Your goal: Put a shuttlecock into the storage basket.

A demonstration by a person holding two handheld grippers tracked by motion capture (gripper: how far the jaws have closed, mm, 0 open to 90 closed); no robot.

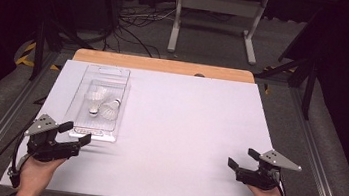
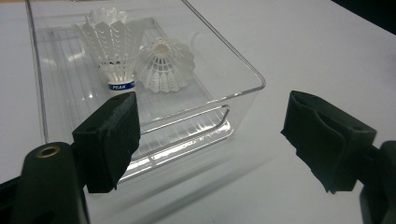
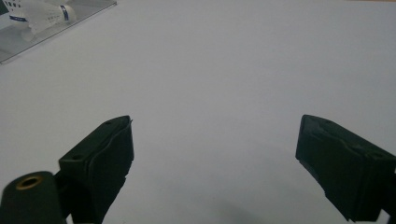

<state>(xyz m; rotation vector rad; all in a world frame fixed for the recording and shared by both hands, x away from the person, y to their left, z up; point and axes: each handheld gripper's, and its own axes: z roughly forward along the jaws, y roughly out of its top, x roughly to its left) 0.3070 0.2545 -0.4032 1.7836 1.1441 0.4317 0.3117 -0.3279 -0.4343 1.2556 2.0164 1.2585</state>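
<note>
Though both claws gape empty, shuttlecocks (image 2: pixel 140 65) blurred behind clear tray (image 2: pixel 243 70) walls.

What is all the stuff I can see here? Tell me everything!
Shuttlecocks: two, white, lying in the tray.
Tray: one, clear plastic, on the left part of the sheet, just ahead of the left tool.
Sheet: one, white, covering most of the table.
Table: one, wooden edge showing at the far side.
Stand: one, white metal, on the floor behind the table.
Cables: several, dark, on the floor at the back.
Left tool: one, black with a grey plate, open, at the tray's near end.
Right tool: one, black with a grey plate, open, over bare sheet at the right.
Hands: two, holding the tools, at the near edge.
</note>
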